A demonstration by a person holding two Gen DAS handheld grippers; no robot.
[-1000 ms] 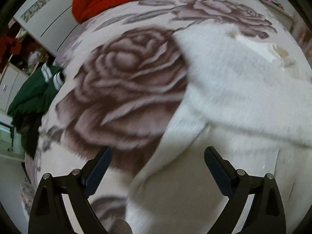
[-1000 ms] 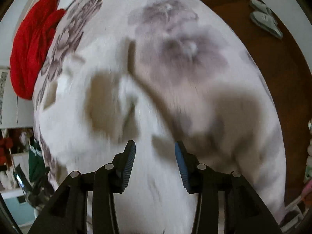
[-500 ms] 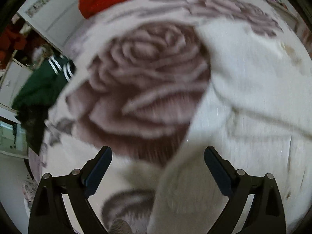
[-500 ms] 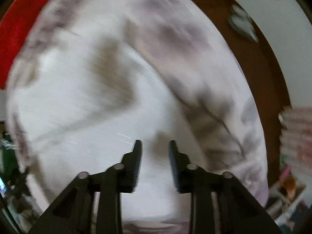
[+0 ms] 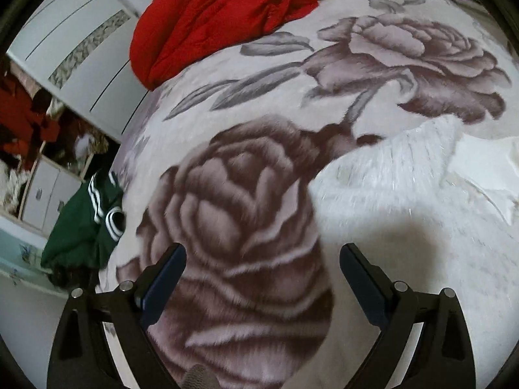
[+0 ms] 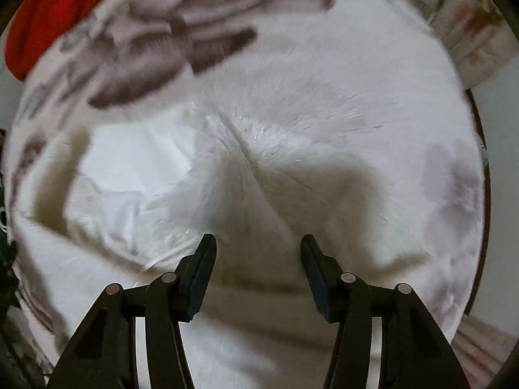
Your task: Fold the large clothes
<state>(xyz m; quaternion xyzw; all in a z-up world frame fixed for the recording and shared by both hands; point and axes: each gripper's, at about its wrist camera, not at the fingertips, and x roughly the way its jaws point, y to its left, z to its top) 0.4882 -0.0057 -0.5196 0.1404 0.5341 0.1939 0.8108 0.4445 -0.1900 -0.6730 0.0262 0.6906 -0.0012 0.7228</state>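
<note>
Your left gripper (image 5: pixel 262 270) has swung off the white fuzzy garment (image 5: pixel 405 201), jaws spread, empty, over the rose blanket (image 5: pixel 233 201). Your right gripper (image 6: pixel 258 254) has widened and let go; garment lies beneath it, fold apparently laid.

The fluffy white garment (image 6: pixel 292 123) lies rumpled on the bed; smooth white lining exposed.
</note>
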